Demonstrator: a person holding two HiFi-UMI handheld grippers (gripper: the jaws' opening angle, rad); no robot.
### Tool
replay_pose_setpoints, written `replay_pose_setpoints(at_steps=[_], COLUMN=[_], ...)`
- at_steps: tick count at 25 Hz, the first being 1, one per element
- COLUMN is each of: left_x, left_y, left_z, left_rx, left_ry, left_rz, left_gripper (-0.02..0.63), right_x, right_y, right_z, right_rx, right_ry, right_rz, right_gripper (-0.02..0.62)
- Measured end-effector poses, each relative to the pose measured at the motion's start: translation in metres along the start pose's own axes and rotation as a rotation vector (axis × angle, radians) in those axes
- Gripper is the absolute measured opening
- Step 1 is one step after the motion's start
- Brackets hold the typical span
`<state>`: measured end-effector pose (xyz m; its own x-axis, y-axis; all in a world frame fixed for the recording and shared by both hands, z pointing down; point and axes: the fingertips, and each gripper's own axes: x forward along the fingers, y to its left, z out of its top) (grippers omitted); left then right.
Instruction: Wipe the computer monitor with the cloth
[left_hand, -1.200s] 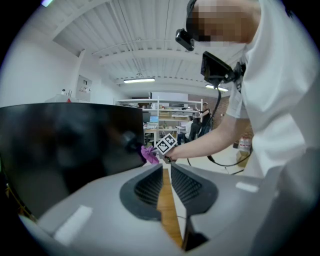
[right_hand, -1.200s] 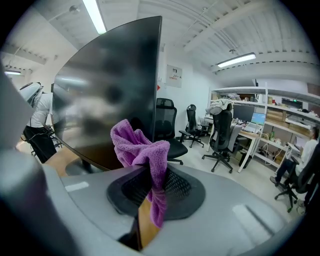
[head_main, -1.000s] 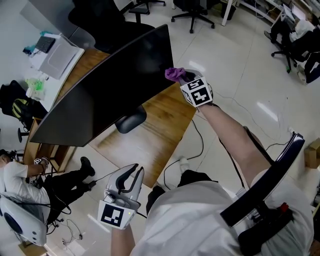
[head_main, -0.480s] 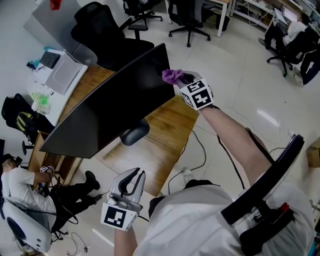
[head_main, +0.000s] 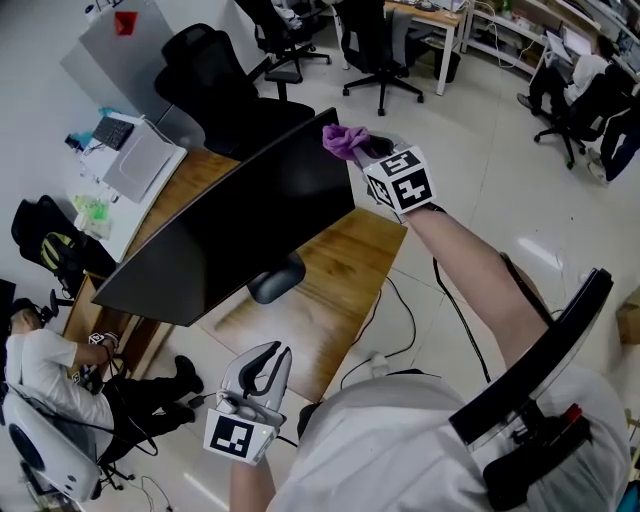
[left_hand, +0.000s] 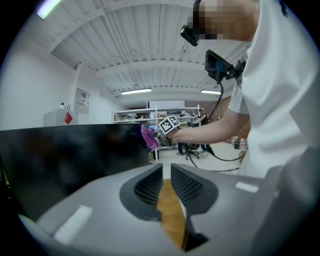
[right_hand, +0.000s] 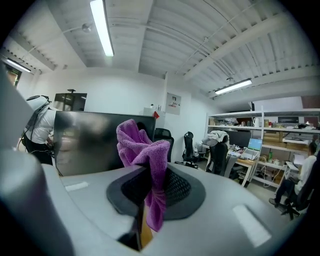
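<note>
A wide black monitor (head_main: 230, 230) stands on a wooden desk (head_main: 335, 265). My right gripper (head_main: 368, 150) is shut on a purple cloth (head_main: 345, 140), which it holds at the monitor's upper right corner. In the right gripper view the cloth (right_hand: 145, 150) bunches up out of the right gripper (right_hand: 152, 187), with the dark screen (right_hand: 85, 140) just behind it. My left gripper (head_main: 268, 362) hangs low beside my body, off the desk, shut and holding nothing. From the left gripper view I see the screen (left_hand: 65, 155), the cloth (left_hand: 148, 136) and the left gripper (left_hand: 166, 182) in front.
The monitor's dark stand (head_main: 275, 280) rests on the desk. A white box (head_main: 145, 160) lies at the desk's far end. Black office chairs (head_main: 215, 75) stand behind it. A seated person (head_main: 40, 360) is at lower left. Cables (head_main: 400, 300) run over the floor.
My right gripper has carried the cloth up along the monitor's right edge to its top corner. The left gripper has stayed low.
</note>
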<state>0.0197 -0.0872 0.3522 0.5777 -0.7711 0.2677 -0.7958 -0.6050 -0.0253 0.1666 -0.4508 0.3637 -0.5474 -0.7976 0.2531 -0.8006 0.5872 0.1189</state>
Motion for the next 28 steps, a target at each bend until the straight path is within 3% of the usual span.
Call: replay_pose_setpoints(at_steps=[19, 24, 28], left_x=[-0.018, -0.028, -0.043], left_y=[0.007, -0.001, -0.004], left_z=[0.010, 0.007, 0.000], left_rx=[0.017, 0.006, -0.018], left_ry=[-0.034, -0.019, 0.009], left_rz=[0.049, 0.072, 0.106], left_gripper=[0.071, 0.071, 0.071], right_x=[-0.026, -0.052, -0.078], right_y=[-0.003, 0.008, 0.031], right_z=[0.095, 0.096, 0.070], right_rx=[0.011, 0.037, 0.060], right_ry=[-0.150, -0.196, -0.191], right_rz=[-0.007, 0.013, 0.044], right_gripper=[0.048, 0.048, 0.048])
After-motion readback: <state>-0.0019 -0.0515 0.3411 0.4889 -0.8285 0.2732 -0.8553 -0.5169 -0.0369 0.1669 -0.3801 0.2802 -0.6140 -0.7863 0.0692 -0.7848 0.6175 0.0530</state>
